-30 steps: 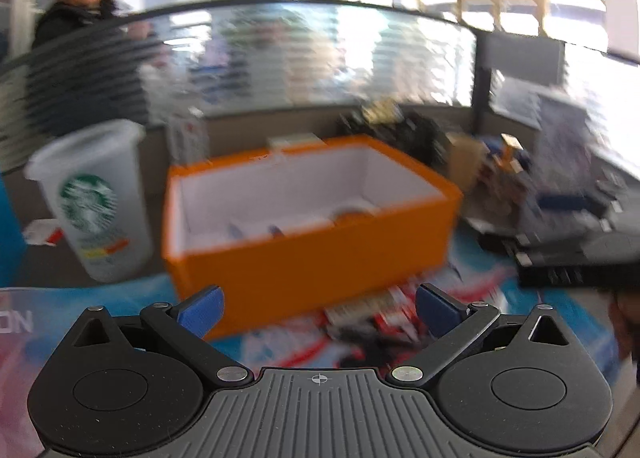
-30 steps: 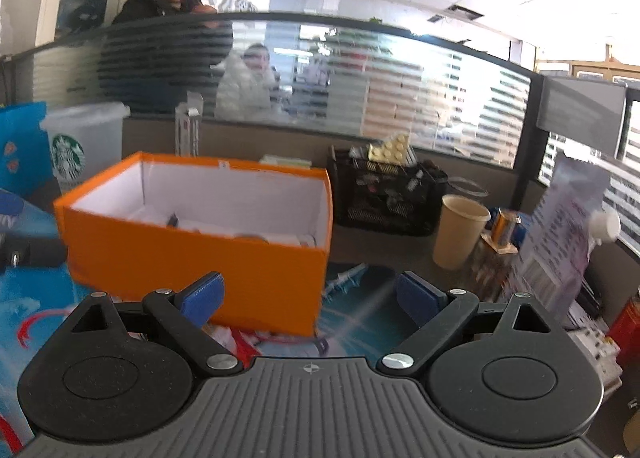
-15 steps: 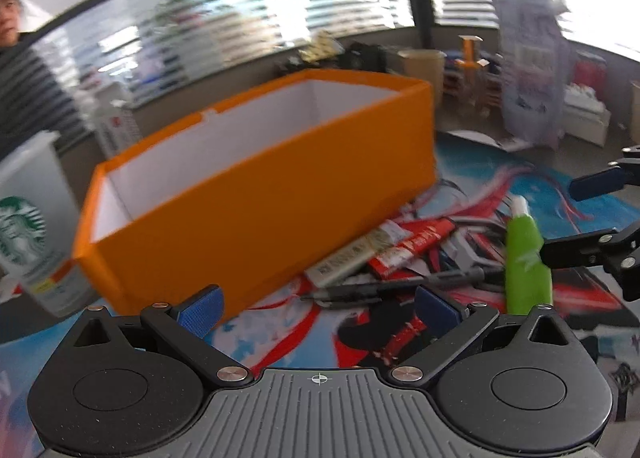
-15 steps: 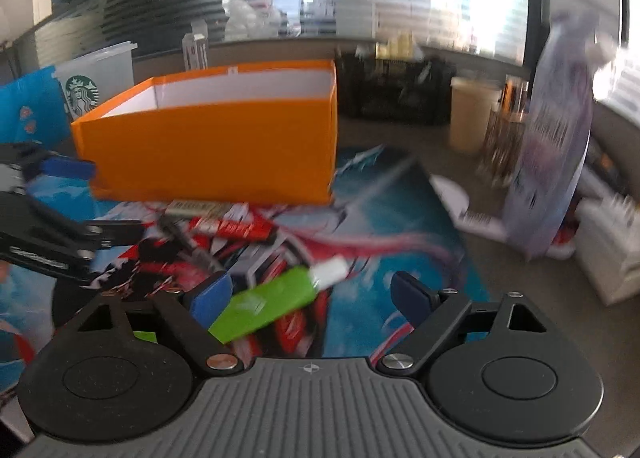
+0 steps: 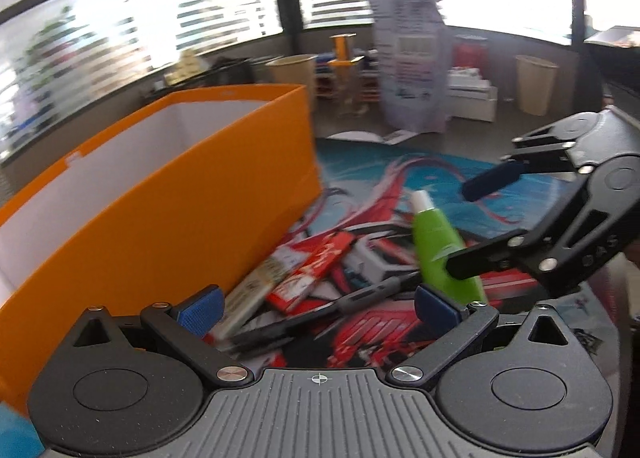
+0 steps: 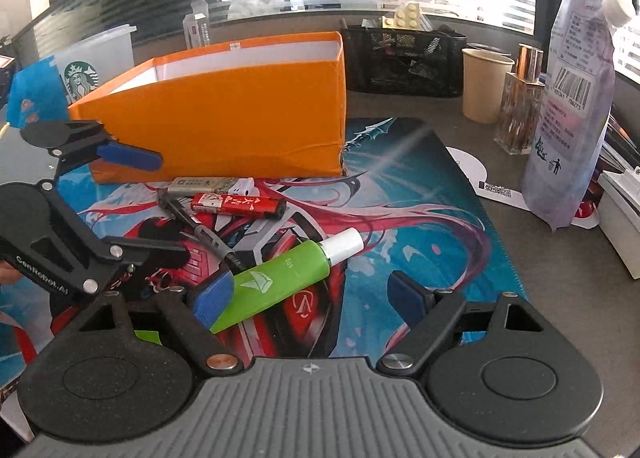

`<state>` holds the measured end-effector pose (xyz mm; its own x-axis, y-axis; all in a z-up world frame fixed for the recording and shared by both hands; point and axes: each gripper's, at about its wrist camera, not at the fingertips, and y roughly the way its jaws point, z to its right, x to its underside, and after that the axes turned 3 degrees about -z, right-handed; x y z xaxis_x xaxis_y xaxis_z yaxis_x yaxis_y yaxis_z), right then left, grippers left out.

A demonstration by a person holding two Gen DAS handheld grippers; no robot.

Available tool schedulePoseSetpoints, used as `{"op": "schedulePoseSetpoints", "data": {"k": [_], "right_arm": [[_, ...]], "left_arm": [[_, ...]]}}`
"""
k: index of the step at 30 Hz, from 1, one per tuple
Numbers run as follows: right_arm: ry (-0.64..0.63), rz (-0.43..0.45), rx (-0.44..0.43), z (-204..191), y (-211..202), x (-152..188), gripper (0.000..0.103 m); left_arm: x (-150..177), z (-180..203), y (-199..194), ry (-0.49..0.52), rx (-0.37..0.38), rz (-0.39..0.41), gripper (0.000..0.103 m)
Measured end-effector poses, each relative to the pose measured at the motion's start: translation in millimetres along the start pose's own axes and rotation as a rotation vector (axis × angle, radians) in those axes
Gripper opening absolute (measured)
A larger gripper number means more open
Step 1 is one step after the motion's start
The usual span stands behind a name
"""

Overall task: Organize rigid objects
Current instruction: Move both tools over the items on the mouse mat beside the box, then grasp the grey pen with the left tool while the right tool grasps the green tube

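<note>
Black linkage grippers, blue-padded fingers [image 6: 212, 296], silver screws, "CenRobot.AI" mark.

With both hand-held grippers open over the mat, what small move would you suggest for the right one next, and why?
Probably shift the right hand-held gripper slightly left and lower it so the green bottle sits between its fingers. The bottle lies loose on the mat, overlapping the left fingertip, with the orange box open behind it.
</note>
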<state>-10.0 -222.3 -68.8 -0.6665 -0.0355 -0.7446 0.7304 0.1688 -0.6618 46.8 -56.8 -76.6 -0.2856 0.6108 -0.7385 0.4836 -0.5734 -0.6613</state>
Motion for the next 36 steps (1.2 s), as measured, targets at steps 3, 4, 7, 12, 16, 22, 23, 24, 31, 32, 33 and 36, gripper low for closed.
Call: {"op": "schedulePoseSetpoints", "data": {"k": [3, 4, 7, 12, 16, 22, 23, 24, 31, 32, 33, 36], "right_arm": [[0.003, -0.001, 0.004, 0.4, 0.4, -0.2, 0.083], [0.004, -0.001, 0.004, 0.8, 0.5, -0.2, 0.083], [0.005, -0.001, 0.009, 0.5, 0.7, -0.1, 0.085], [0.005, -0.006, 0.002, -1.6, 1.5, -0.1, 0.085], [0.001, -0.002, 0.005, -3.0, -0.4, -0.2, 0.084], [0.008, 0.005, 0.01, -3.9, 0.3, 0.1, 0.071], [0.011, 0.006, 0.008, -4.3, 0.9, 0.3, 0.071], [0.016, 0.006, 0.005, -4.7, 1.7, 0.4, 0.071], [-0.036, -0.005, 0.001, -13.2, 13.0, -1.2, 0.069], [-0.054, -0.004, 0.005, -13.3, 14.6, -2.4, 0.066], [-0.074, -0.003, 0.013, -13.4, 16.3, -3.6, 0.063], [-0.106, 0.005, 0.025, -9.3, 19.3, -6.2, 0.051]], "left_arm": [[0.2, -0.7, 2.0, 0.02, 0.074, -0.004, 0.102], [0.3, 0.0, 4.2, 0.028, 0.09, -0.018, 0.102], [-0.2, -3.1, 8.2, 0.009, 0.122, -0.042, 0.102], [0.5, -16.1, 21.8, -0.046, 0.143, -0.099, 0.102], [3.3, -13.3, 17.7, -0.023, 0.143, -0.1, 0.103], [11.2, -5.1, 4.1, -0.1, 0.065, -0.131, 0.103], [13.1, -2.5, 1.7, -0.115, 0.051, -0.133, 0.103], [14.9, 0.5, -0.7, -0.123, 0.043, -0.131, 0.103], [22.0, 31.8, -17.0, -0.097, 0.079, -0.14, 0.102], [22.4, 35.1, -18.9, -0.095, 0.09, -0.141, 0.101], [22.3, 37.6, -20.5, -0.097, 0.1, -0.14, 0.1], [19.8, 34.2, -19.4, -0.152, 0.058, -0.133, 0.096]]}}
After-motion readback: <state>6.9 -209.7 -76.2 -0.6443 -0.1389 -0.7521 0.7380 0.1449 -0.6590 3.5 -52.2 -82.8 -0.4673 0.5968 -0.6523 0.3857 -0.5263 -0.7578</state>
